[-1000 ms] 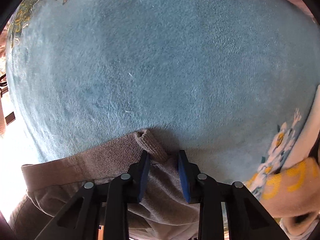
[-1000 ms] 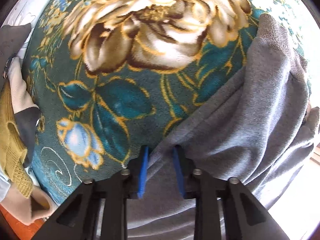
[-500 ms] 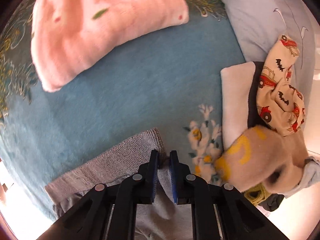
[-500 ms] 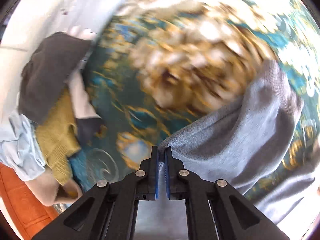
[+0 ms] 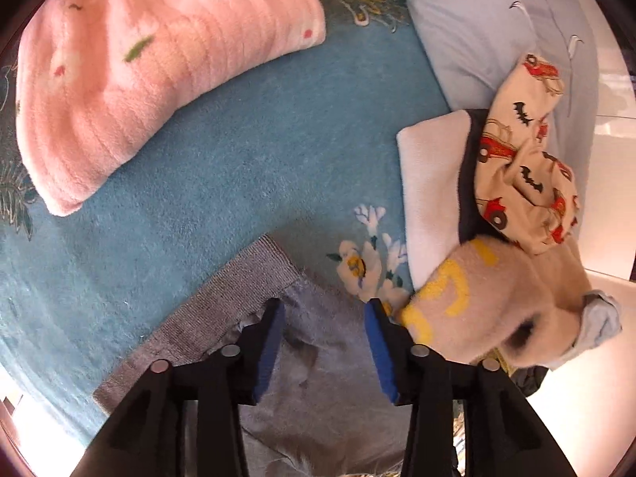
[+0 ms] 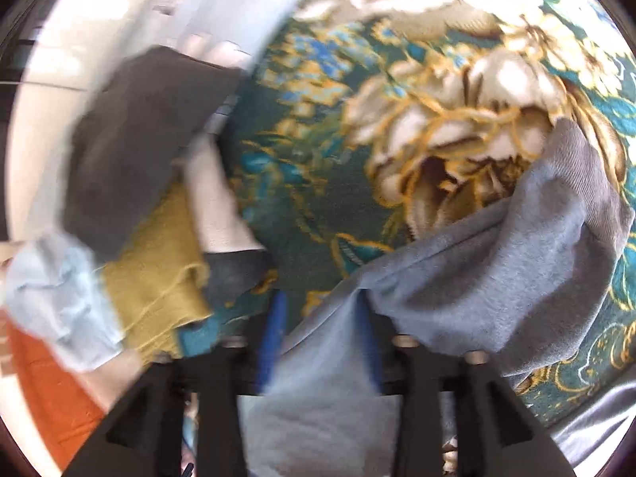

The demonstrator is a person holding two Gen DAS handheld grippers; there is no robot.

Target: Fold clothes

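Observation:
A grey sweatshirt with a ribbed hem lies on the teal floral blanket. My left gripper is open, its blue-padded jaws apart over the cloth just inside the hem corner. In the right wrist view the same grey sweatshirt lies bunched across the blanket. My right gripper is open, with a fold of the grey cloth lying between its jaws. The view is motion-blurred.
A pink plush pillow lies at the far left. A pile of clothes sits to the right: white cloth, car-print fabric, beige garment. The right wrist view shows dark grey, mustard and light blue garments.
Both grippers were shut on the grey sweatshirt half a second ago and have now opened, letting it go. Before that they carried it over the blanket towards the clothes pile.

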